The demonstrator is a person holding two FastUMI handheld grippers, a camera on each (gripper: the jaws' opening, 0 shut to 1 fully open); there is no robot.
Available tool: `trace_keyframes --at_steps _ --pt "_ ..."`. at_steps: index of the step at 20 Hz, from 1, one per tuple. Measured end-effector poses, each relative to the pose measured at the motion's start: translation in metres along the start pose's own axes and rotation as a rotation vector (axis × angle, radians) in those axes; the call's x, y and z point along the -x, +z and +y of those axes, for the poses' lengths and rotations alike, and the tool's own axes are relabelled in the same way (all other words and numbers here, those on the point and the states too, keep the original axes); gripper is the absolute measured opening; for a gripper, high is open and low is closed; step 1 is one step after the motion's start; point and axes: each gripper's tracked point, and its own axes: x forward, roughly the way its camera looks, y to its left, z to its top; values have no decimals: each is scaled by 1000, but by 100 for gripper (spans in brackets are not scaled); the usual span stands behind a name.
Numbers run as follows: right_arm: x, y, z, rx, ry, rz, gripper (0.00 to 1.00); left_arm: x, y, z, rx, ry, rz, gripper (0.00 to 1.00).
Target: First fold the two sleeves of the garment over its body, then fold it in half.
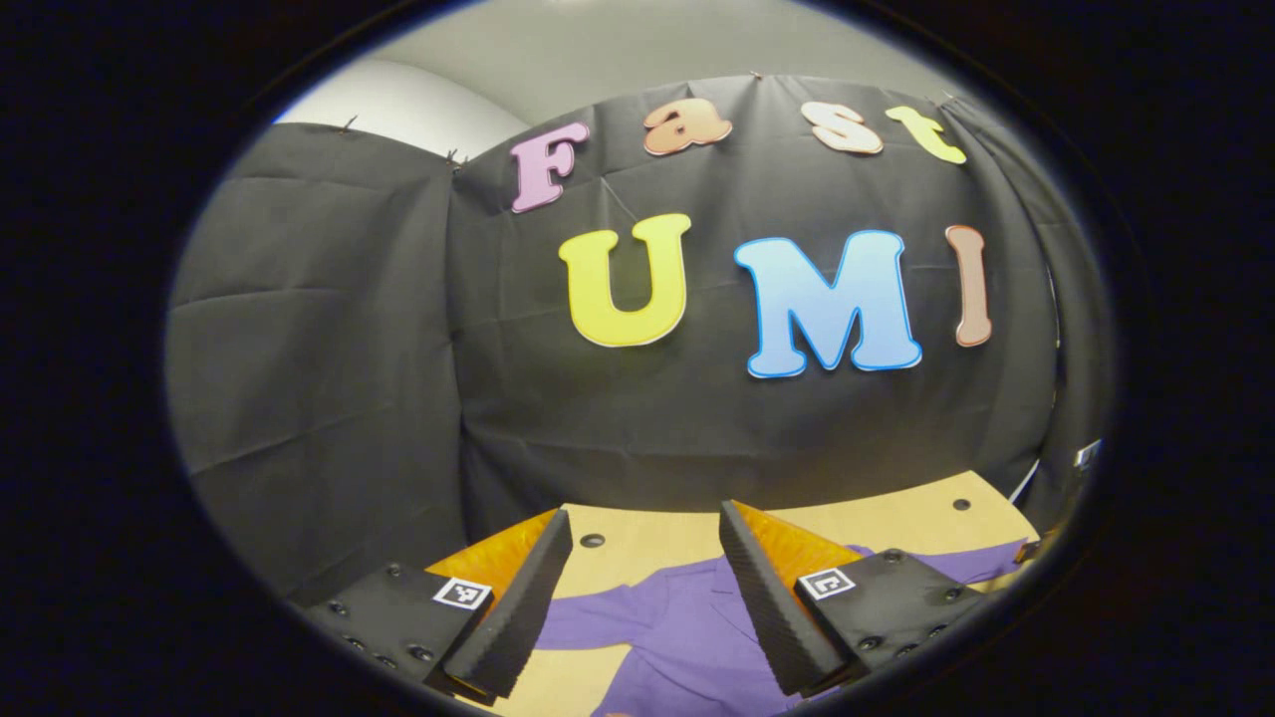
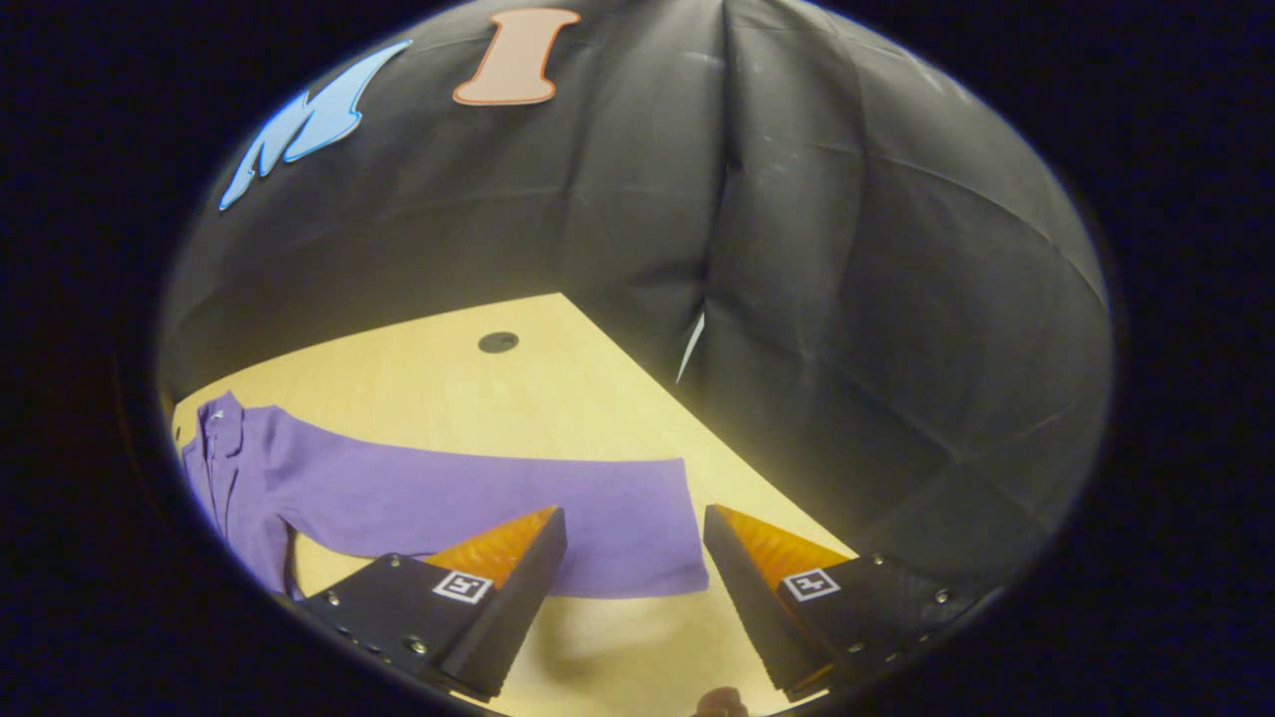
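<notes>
No readable text apart from the wall's letters.

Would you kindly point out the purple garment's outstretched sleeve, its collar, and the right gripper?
sleeve point(image 2: 518, 498), right gripper view, mid-length of sleeve.
collar point(image 2: 221, 423), right gripper view, buttoned neck area.
right gripper point(image 2: 636, 533), right gripper view, between open fingertips.

1 purple garment point(image 2: 418, 498) on 1 wooden surface point(image 2: 478, 398), w/ 1 sleeve point(image 2: 558, 533) stretched out flat in right gripper view. 2 hand-held grippers: left point(image 1: 645, 588), right point(image 2: 635, 588), each w/ 2 fingers spread apart. 2 dark holes point(image 1: 592, 540) point(image 1: 960, 504) in surface, left gripper view.
</notes>
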Motion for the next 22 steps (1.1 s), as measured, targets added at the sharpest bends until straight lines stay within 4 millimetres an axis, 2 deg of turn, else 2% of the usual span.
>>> trace_keyframes --at_steps 2,4,6,8,10,12,13,14,15,17,19,21,22 --pt "-8 6 0 -10 3 38 90 1 1 0 -6 10 3 100" --pt "-6 25 -2 -9 6 64 90 2 1 -1 -11 17 6 100" --pt "-11 28 0 3 13 100 90 4 0 -3 -12 20 9 100" --pt "-15 30 6 10 31 134 90 5 0 -6 -11 23 12 100" --pt "-18 18 6 -12 46 118 95 6 0 -8 -10 22 14 100" --pt "-13 18 1 -33 73 113 93 7 0 -10 -7 20 16 100" --pt "-12 18 -6 -27 75 115 85 7 1 -11 -5 21 16 100" --pt "-11 20 -3 -31 94 116 86 7 -1 -10 -3 21 14 100" --pt "-11 16 7 -28 102 120 79 8 -1 -11 -2 20 13 100" --pt "-13 14 8 -20 95 123 58 9 -1 -10 -2 21 13 100" --pt "-13 15 15 -55 114 131 57 11 1 -8 -2 22 9 100" --pt "-17 17 18 -60 92 143 21 12 0 -6 -2 27 8 100" --pt "-17 19 19 -54 86 157 21 12 1 -5 0 28 8 100"
